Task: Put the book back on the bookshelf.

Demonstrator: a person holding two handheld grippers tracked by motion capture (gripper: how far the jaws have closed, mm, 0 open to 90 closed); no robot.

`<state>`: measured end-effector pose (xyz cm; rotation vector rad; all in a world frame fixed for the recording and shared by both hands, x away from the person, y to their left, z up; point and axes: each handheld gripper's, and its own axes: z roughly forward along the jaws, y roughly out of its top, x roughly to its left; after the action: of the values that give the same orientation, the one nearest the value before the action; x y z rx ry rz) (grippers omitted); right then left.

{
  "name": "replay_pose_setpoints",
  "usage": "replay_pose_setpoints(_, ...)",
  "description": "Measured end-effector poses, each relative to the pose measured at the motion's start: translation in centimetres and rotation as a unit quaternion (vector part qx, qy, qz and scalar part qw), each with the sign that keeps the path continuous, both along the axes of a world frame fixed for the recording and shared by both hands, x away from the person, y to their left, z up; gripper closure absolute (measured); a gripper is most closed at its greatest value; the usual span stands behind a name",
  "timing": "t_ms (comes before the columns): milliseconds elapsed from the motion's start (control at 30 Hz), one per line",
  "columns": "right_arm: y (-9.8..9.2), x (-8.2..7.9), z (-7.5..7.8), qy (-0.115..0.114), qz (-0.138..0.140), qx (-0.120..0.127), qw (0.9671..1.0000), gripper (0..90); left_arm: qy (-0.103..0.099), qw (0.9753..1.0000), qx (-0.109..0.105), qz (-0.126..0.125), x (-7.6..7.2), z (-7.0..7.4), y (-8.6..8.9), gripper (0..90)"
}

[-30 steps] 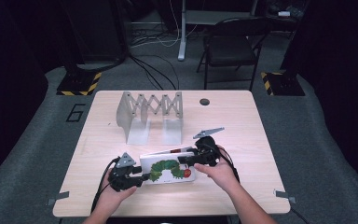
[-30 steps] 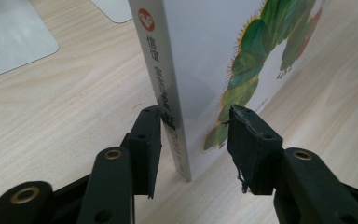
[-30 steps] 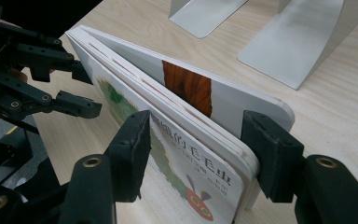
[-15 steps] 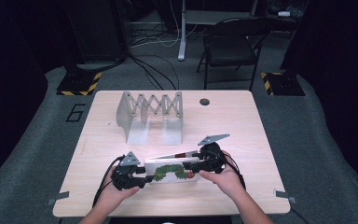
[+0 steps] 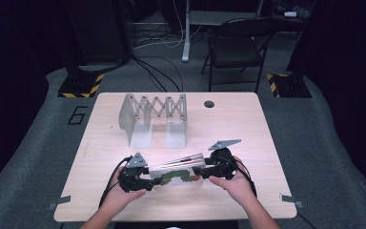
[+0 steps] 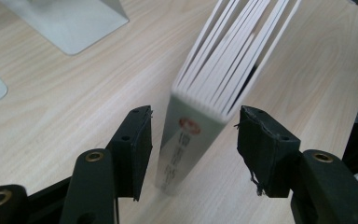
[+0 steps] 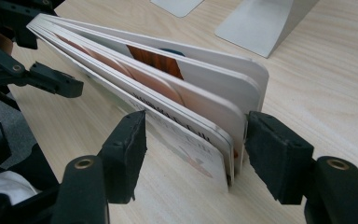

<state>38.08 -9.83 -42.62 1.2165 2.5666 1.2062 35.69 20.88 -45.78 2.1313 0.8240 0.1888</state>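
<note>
Up comes the board book (image 5: pixel 177 170), tipped on its edge at the table's (image 5: pixel 248 124) near side. From the left gripper (image 6: pixel 193 135) its spine stands between 2 spread jaws. From the right gripper (image 7: pixel 193 144) fanned pages sit between released jaws.

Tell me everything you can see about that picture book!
The board book stands on its edge on the wooden table, near the person's side. Its thick white pages fan apart; the cover shows green and red artwork. The left tool straddles the spine end, jaws open with gaps both sides. The right tool straddles the page end, also open.
</note>
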Motion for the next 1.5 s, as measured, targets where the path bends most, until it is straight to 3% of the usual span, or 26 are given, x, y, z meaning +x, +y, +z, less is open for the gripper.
replay_pose_setpoints(67,-0.1,-0.1,-0.2,0.000,-0.005,-0.002,1.0000,38.0,-0.007,1.0000,0.003,-0.003,0.2,0.2,-0.2,46.1)
replay_pose_setpoints(433,-1.2,-0.3,-0.7,0.004,-0.026,0.006,0.9997,39.0,-0.003,0.9996,-0.010,-0.026,0.9,0.7,-1.2,46.2)
replay_pose_setpoints(667,-1.3,-0.5,-1.0,0.005,-0.026,0.008,0.9996,46.3,-0.014,0.9991,-0.005,-0.040,1.2,0.9,-2.3,45.9)
replay_pose_setpoints(733,-1.2,-0.4,-1.2,0.020,-0.017,0.012,0.9996,50.2,-0.016,0.9987,-0.002,-0.048,1.4,0.9,-2.5,45.9)
replay_pose_setpoints(800,-1.3,-0.3,-1.3,0.008,-0.012,0.010,0.9998,52.9,-0.016,0.9987,-0.004,-0.049,1.5,0.9,-2.5,46.8)
replay_pose_setpoints(933,-1.3,-0.4,-1.3,0.012,-0.017,0.010,0.9997,55.7,-0.016,0.9986,-0.006,-0.050,1.6,0.9,-2.6,47.2)
replay_pose_setpoints(1100,-1.4,-0.3,-1.4,0.013,-0.021,0.017,0.9995,57.8,-0.025,0.9974,-0.001,-0.067,1.3,1.2,-3.0,52.5)
replay_pose_setpoints(1500,-1.6,0.2,-1.5,0.012,-0.031,0.023,0.9992,56.8,-0.027,0.9968,0.016,-0.074,1.3,1.6,-4.1,60.0)
